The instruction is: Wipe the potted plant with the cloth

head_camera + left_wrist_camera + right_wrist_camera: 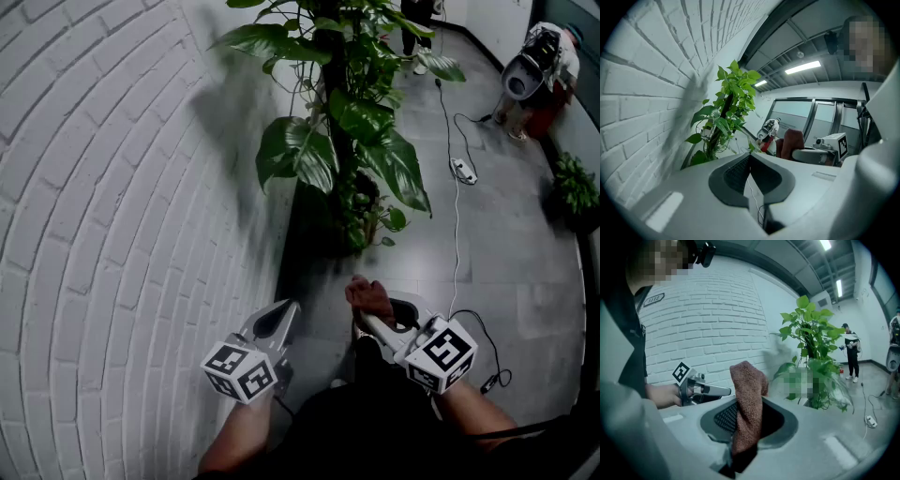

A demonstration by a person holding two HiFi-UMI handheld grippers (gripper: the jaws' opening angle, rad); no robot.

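The right gripper point(749, 405) clamps the cloth point(749, 378), whose long axis runs along the jaws. Its end points at the upright potted plant point(342, 122), which stands near the white brick wall point(112, 187) on a grey floor point(511, 244). The left gripper point(750, 158) is closed and empty.

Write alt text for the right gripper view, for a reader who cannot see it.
The right gripper is shut on a reddish-brown terry cloth that stands up between its jaws. Beyond stands a leafy green potted plant by a white brick wall; the left gripper shows at the left.
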